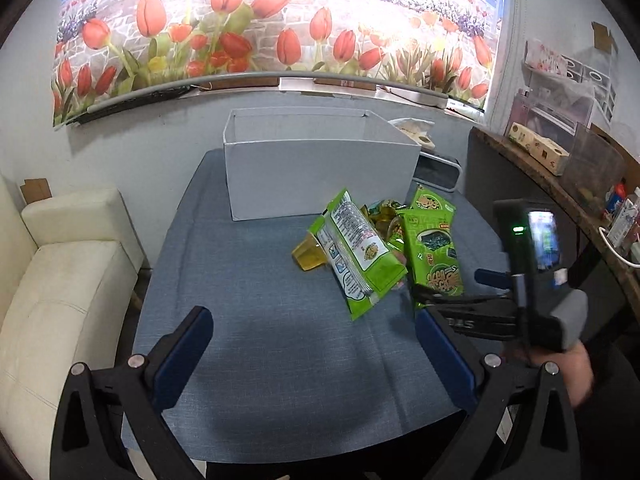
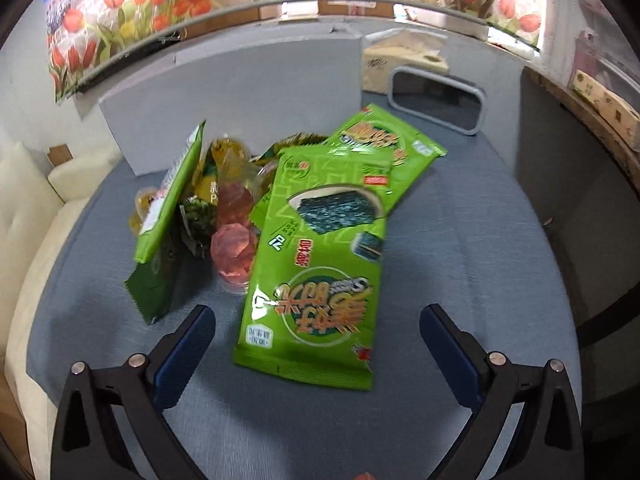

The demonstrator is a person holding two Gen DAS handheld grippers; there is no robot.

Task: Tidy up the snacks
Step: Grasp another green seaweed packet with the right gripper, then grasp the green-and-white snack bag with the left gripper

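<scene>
Snacks lie in a loose heap just ahead of the right tongs (image 2: 318, 330), whose jaws stand spread wide with nothing between them. The nearest seaweed packet (image 2: 320, 272) lies flat with its bottom edge reaching in between the two fingertips, so these tongs look lined up to close on it next. A second packet like it (image 2: 384, 140) lies farther out, tucked partly under the first. Left of the tips, another green packet (image 2: 172, 192) stands tilted on edge, propped against the pink jelly cups (image 2: 234, 248) and yellow jelly cups (image 2: 224, 156) behind it; it could topple once the pile is disturbed.

The left tongs (image 1: 314, 342) are also spread and empty, hovering over bare blue tablecloth (image 1: 256, 320), short of the heap, probably waiting their turn. Beyond the heap stands an open white box (image 1: 320, 172), the likely place for the snacks; whether anything is inside cannot be seen.
</scene>
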